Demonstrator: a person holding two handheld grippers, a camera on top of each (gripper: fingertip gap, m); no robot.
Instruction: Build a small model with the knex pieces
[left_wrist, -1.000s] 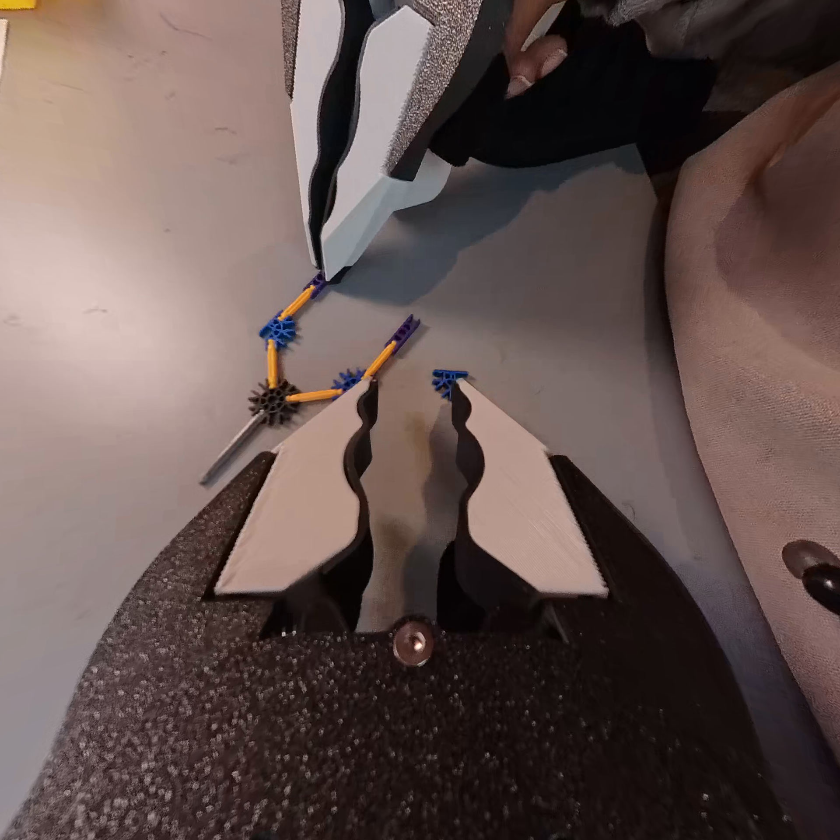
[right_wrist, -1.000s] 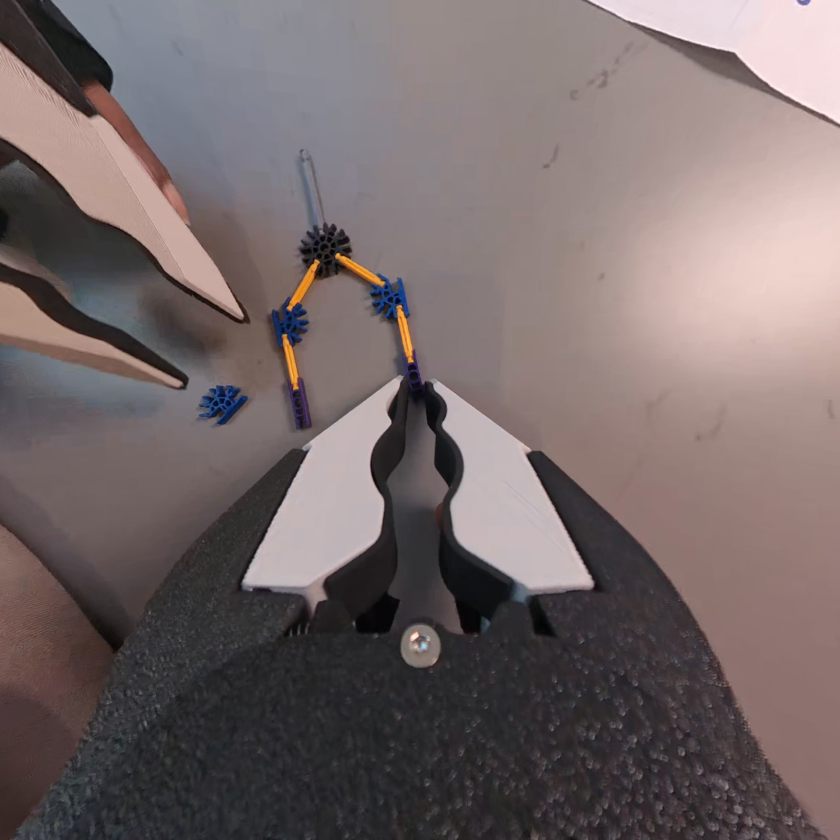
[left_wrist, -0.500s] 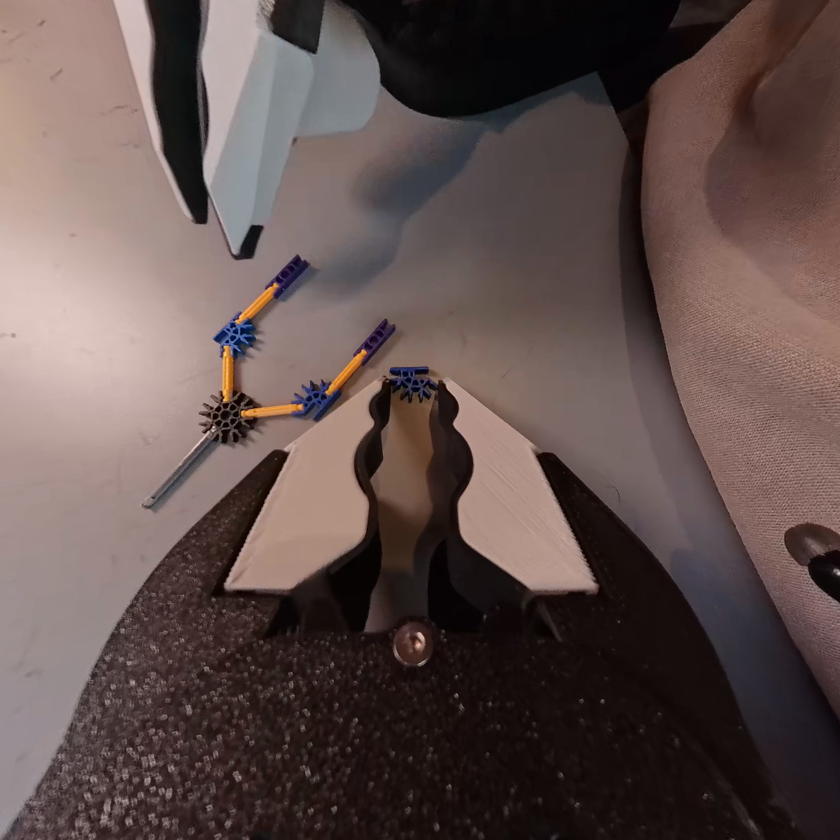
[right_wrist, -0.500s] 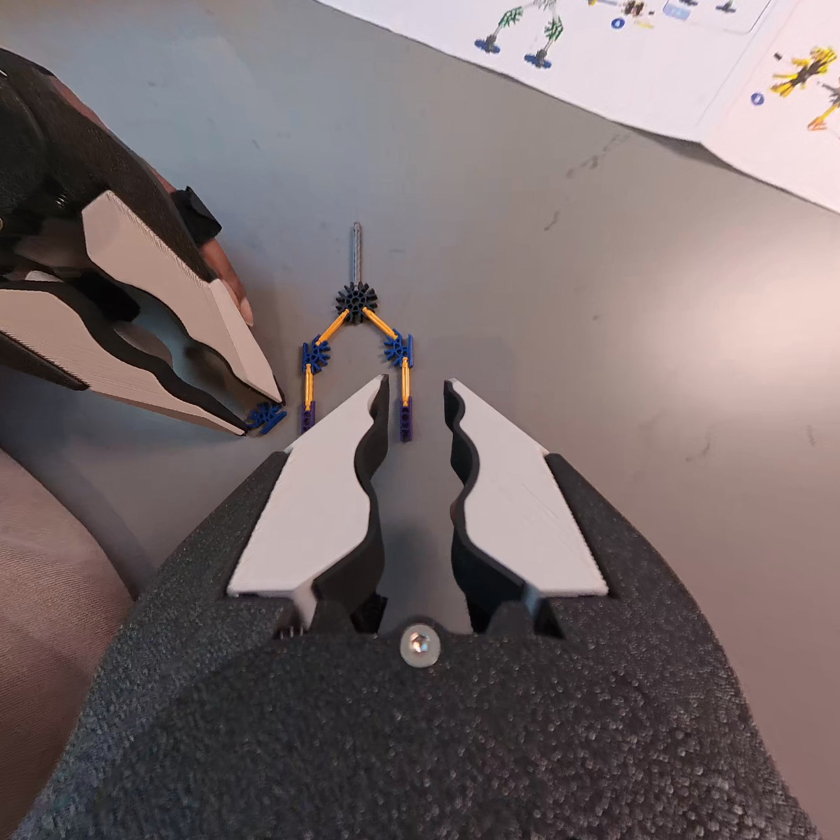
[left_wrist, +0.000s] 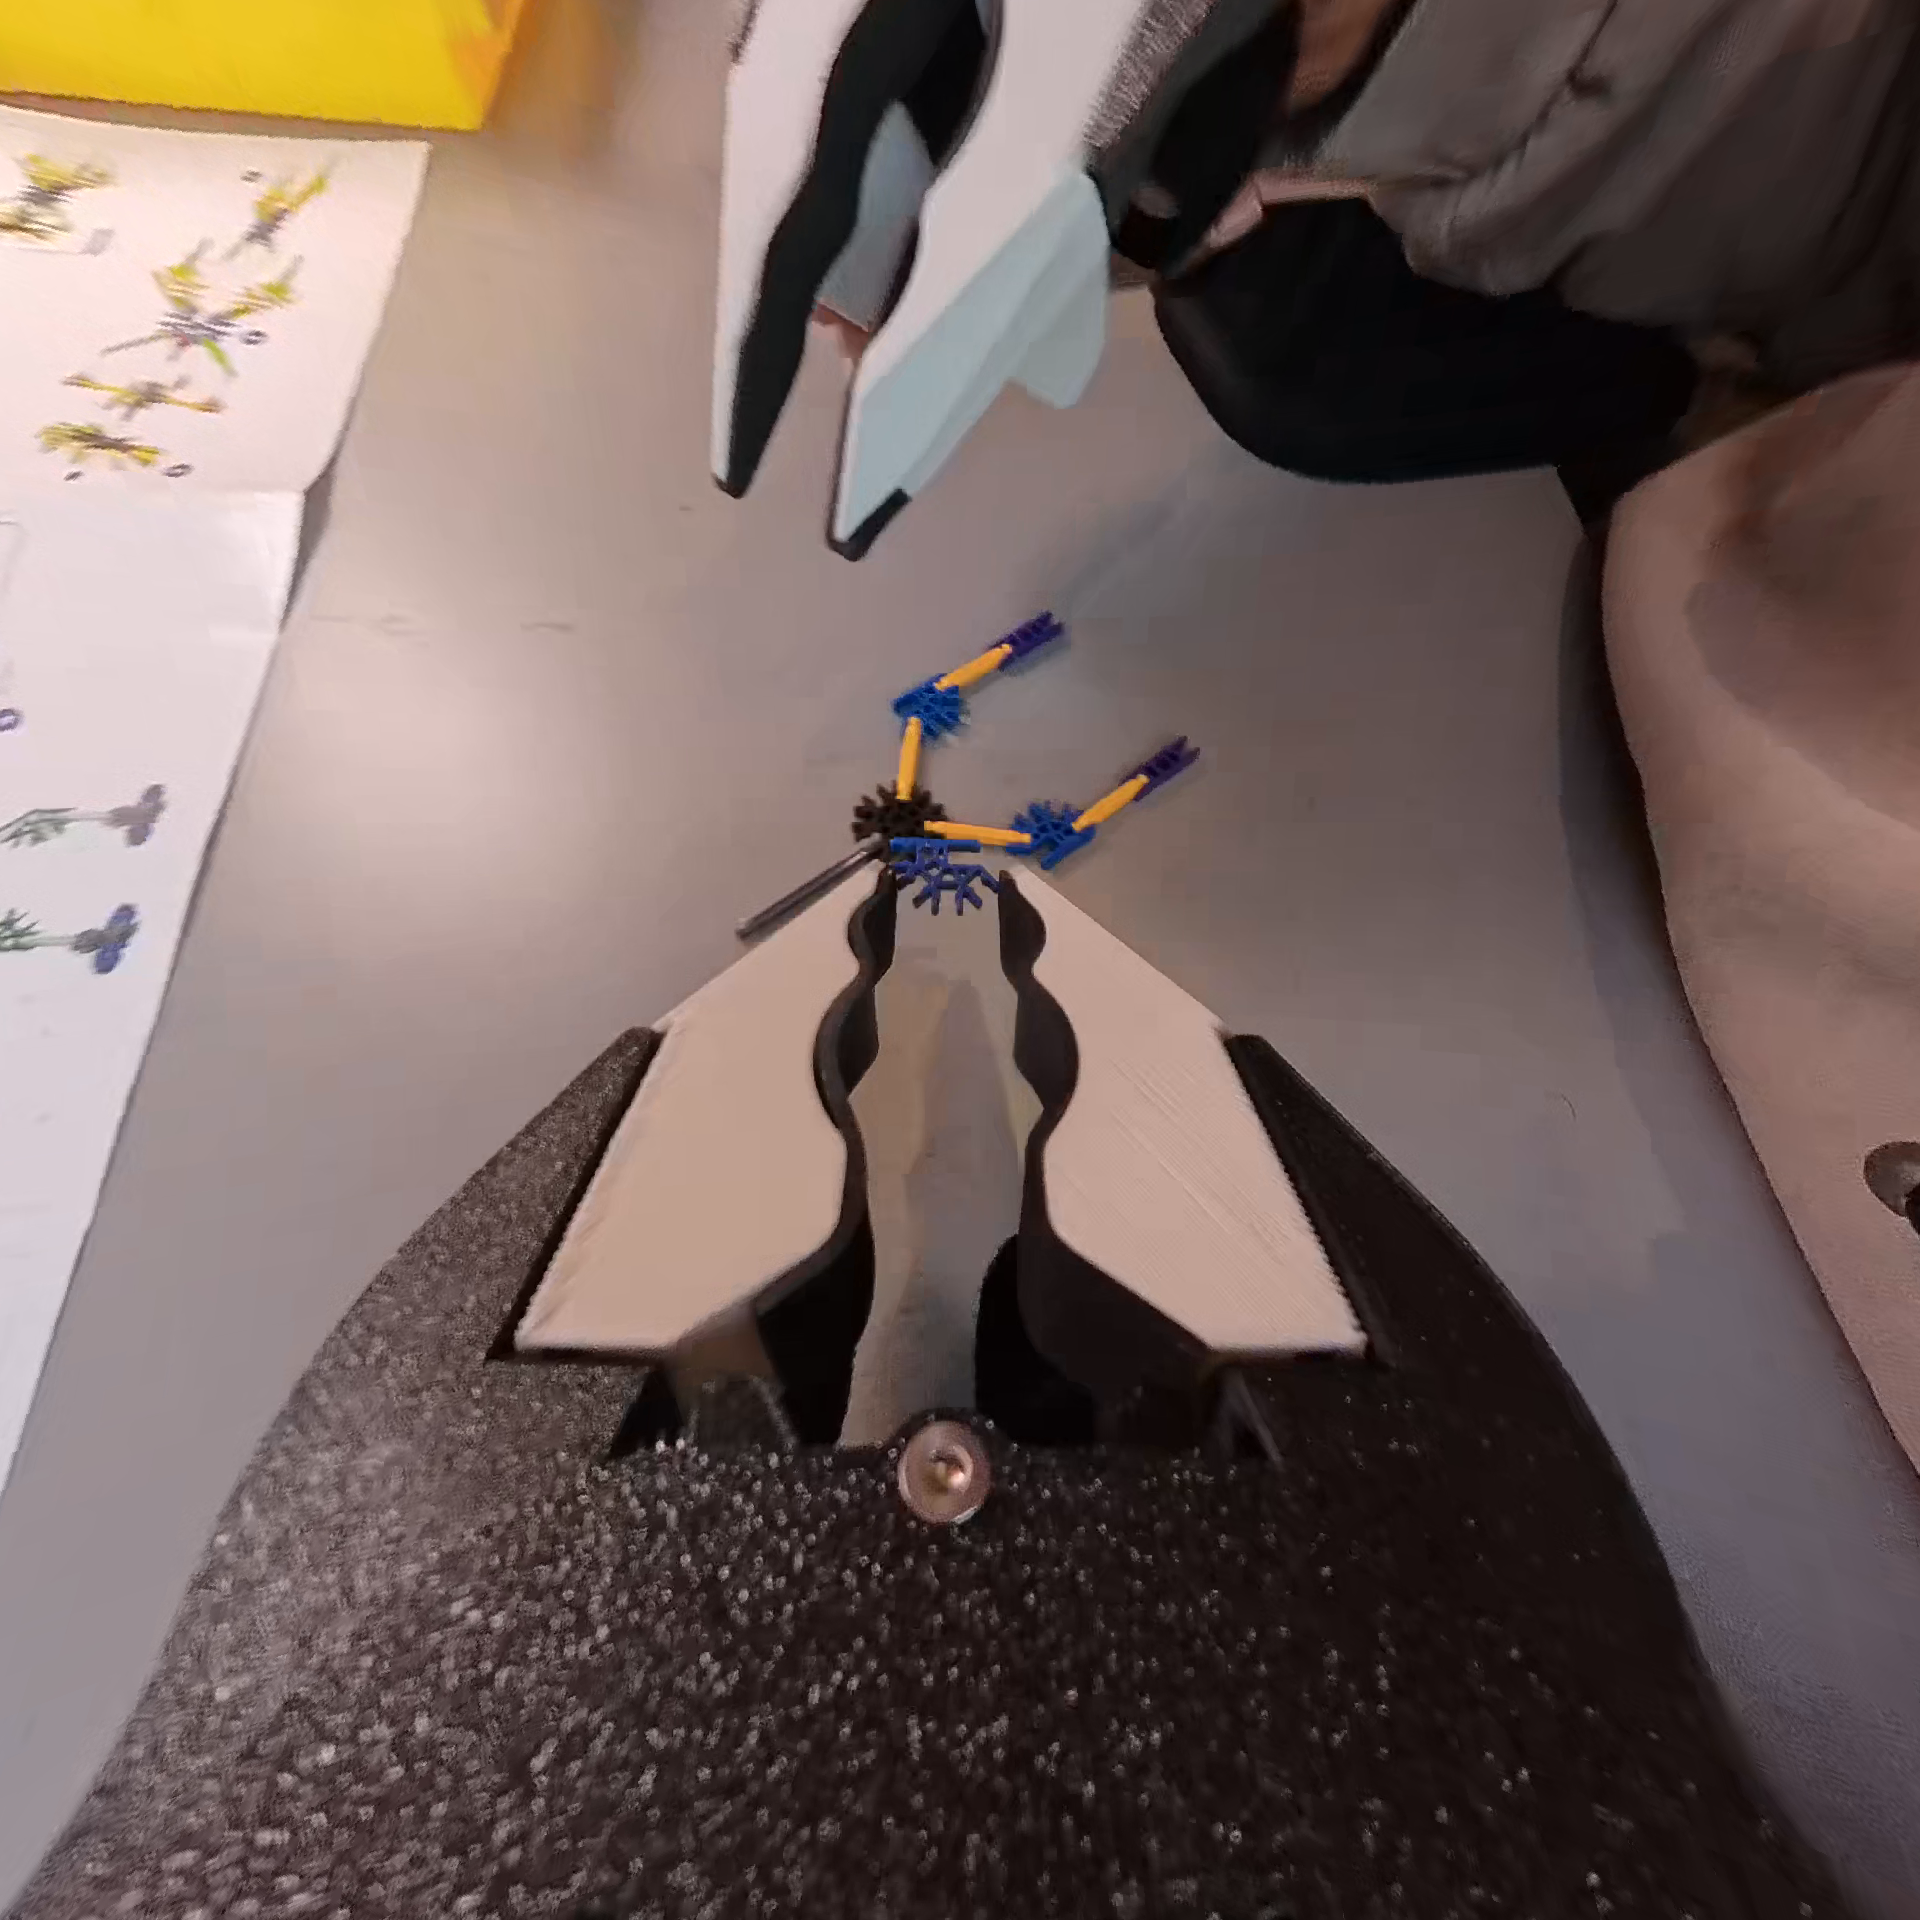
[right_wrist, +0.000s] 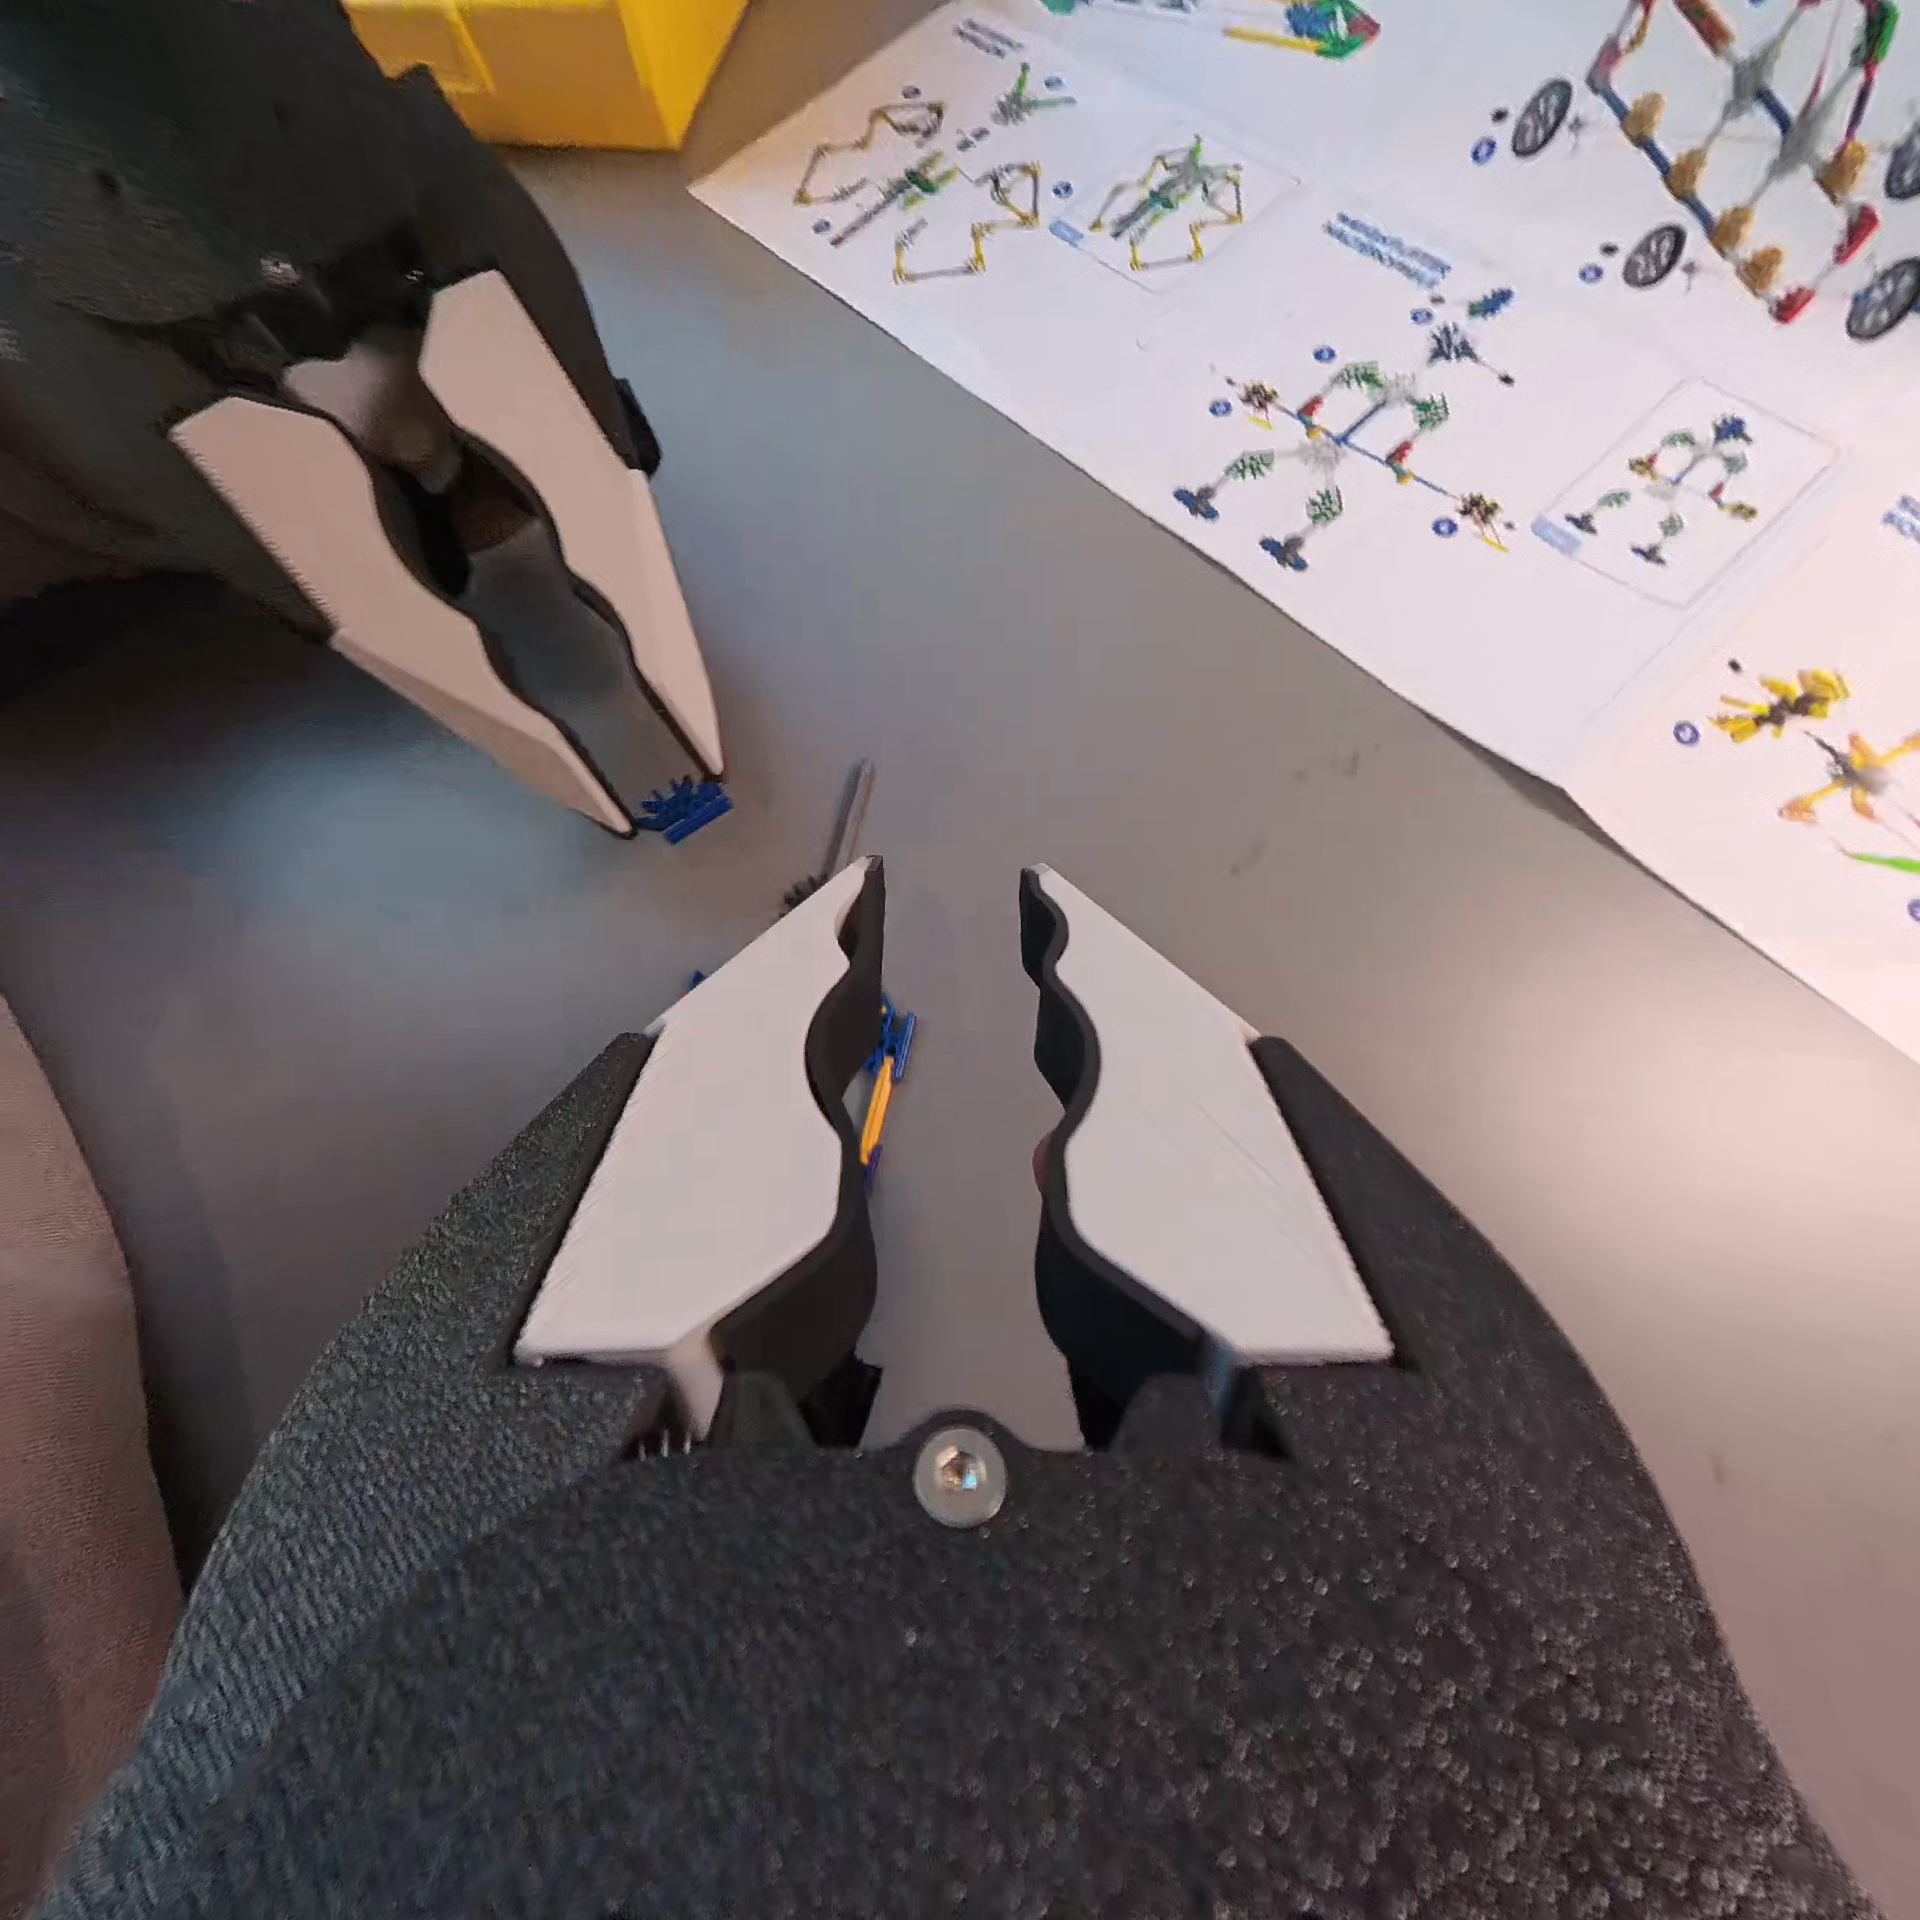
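Note:
A small rod-and-connector assembly lies on the grey table: a black hub (left_wrist: 896, 816), yellow rods, two blue connectors (left_wrist: 928, 710), purple end pieces (left_wrist: 1029, 634) and a grey rod (left_wrist: 805, 899). My left gripper (left_wrist: 943, 885) is shut on a loose blue connector (left_wrist: 940, 873) and holds it right beside the black hub. The right wrist view shows it too (right_wrist: 670, 795), with that connector (right_wrist: 686, 808) at its tips. My right gripper (right_wrist: 951, 873) is open and empty above the assembly. Its left finger hides most of the assembly; a yellow rod (right_wrist: 881, 1091) shows in the gap.
A white instruction sheet (right_wrist: 1455, 416) lies to the far right, also seen at the left of the left wrist view (left_wrist: 125, 520). A yellow box (right_wrist: 561, 62) stands at the back. Beige cloth (left_wrist: 1766, 831) and a person's dark sleeve (left_wrist: 1403, 343) border the near side. Tip to tip, the grippers are about 8 cm apart. The grey rod (left_wrist: 805, 899) sits 4 cm or so from the ends of my left fingers. The right camera catches it too, in the right wrist view (right_wrist: 840, 816).
My left gripper closed on the loose blue connector and carried it to the black hub. My right gripper let go of the purple end, opened and pulled back over the assembly.

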